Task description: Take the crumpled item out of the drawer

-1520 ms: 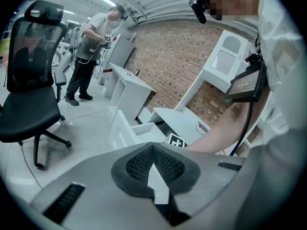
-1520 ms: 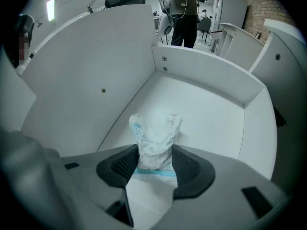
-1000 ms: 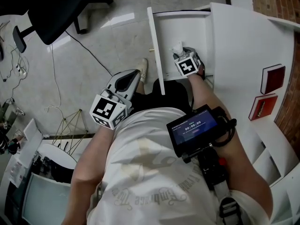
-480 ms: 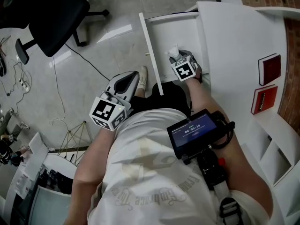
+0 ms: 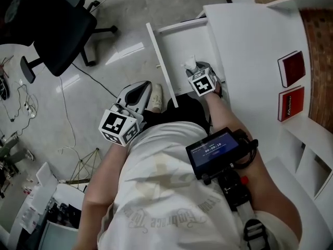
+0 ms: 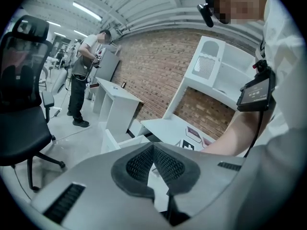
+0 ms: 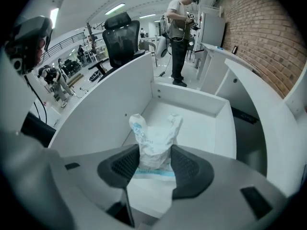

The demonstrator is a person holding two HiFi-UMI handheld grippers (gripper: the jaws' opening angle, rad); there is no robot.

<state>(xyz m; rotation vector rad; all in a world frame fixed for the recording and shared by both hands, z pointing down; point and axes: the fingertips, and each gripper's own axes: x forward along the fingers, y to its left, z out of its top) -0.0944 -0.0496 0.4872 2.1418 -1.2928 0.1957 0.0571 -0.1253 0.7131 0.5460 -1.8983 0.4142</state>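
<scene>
From the head view, your right gripper (image 5: 193, 72) is reaching steeply down into the open drawer (image 5: 177, 38), at the end nearest you. The crumpled item (image 5: 189, 64) shows as a white tuft at the gripper's tips, over the drawer's floor. Your left gripper (image 5: 141, 89) hangs outside the drawer, on the far side of its front panel, and takes no part.

In the left gripper view, the left gripper's (image 6: 153, 150) jaws meet at their tips with nothing between them. The drawer lies beyond them, well apart.

In the right gripper view, the right gripper's (image 7: 152, 164) jaws are clamped on the crumpled item (image 7: 153, 140) and have just been closing a little tighter on it. The pads press on its lower half, and two loose lobes stick up above them. Bare drawer floor (image 7: 201, 121) shows beyond, with the walls rising on both sides. I judge the item is not yet clear of the drawer.

What could go wrong:
- The item looks thin and soft, so the pads may be holding only a fold. A quick pull could let the rest slide out and drop back into the drawer.
- If you swing sideways before you are above the drawer's walls, the loose lobes could catch a wall and be dragged free.
- Any easing of the squeeze on so light a thing would lose it.
</scene>
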